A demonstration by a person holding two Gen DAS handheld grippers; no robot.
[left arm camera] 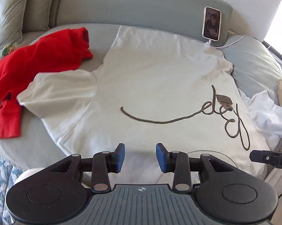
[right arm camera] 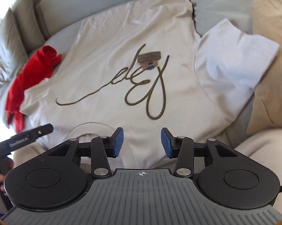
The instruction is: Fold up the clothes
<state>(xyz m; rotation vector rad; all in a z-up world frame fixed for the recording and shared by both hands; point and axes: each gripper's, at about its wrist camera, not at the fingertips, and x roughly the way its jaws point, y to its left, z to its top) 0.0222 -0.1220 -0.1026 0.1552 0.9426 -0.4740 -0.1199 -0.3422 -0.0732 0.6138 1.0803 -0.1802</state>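
Observation:
A white T-shirt (left arm camera: 150, 78) with a dark cursive print lies spread flat, front up, on a grey couch seat (left arm camera: 37, 146), collar toward me; it also shows in the right wrist view (right arm camera: 122, 43). Its left sleeve (left arm camera: 60, 90) and right sleeve (right arm camera: 231, 60) lie out to the sides. My left gripper (left arm camera: 140, 156) is open and empty, just above the shirt's near edge left of the collar. My right gripper (right arm camera: 142, 143) is open and empty above the collar's right side. A tip of the right gripper shows in the left wrist view at the right edge.
A red garment (left arm camera: 32, 63) lies crumpled to the left of the shirt, also in the right wrist view (right arm camera: 30, 71). A phone (left arm camera: 212, 23) on a cable leans against the backrest. Grey cushions (left arm camera: 7, 13) stand at the back left, a tan pillow (right arm camera: 272, 56) at the right.

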